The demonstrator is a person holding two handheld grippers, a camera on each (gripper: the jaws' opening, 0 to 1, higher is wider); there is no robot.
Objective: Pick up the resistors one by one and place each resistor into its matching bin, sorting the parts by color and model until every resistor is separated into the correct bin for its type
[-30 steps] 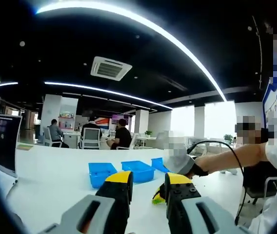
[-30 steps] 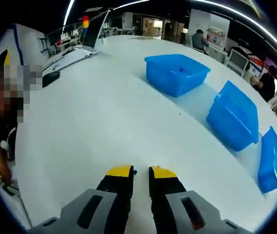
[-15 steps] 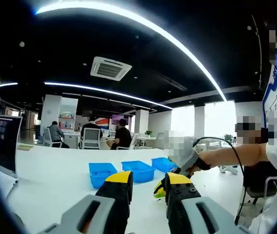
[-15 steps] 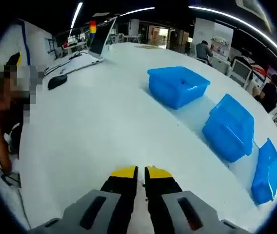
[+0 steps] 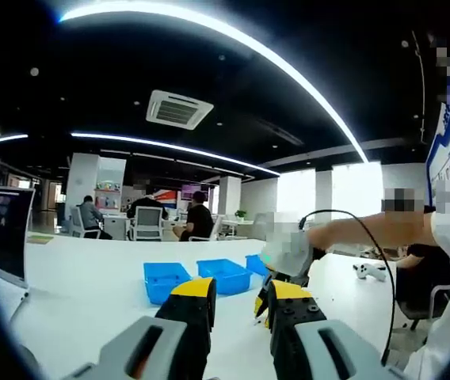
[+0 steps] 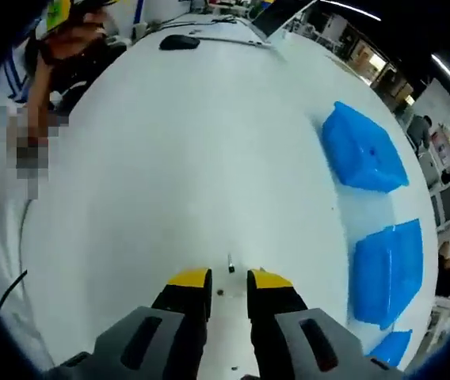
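In the right gripper view my right gripper [image 6: 229, 279] hangs low over the white table [image 6: 169, 158], open by a narrow gap. A tiny resistor [image 6: 230, 265] lies on the table just ahead of its yellow tips, and a small dark part [image 6: 219, 293] lies between the jaws. Three blue bins [image 6: 364, 154] [image 6: 387, 273] [image 6: 391, 348] stand in a row on the right. In the left gripper view my left gripper [image 5: 241, 289] is held level and open with nothing in it. The same bins [image 5: 164, 279] [image 5: 225, 273] [image 5: 257, 265] sit beyond it, and the right gripper [image 5: 263, 301] points down just behind its right jaw.
A computer mouse [image 6: 179, 41] and a laptop [image 6: 280, 12] lie at the table's far end. A person's arm [image 6: 47, 71] reaches along the left edge. A monitor [image 5: 7, 229] stands at the left. Seated people [image 5: 200, 222] work at desks far behind.
The right gripper has tipped down towards the table, so small parts now show at its tips. Its jaws narrowed, then spread a little. In the left gripper view it has shifted towards the bins.
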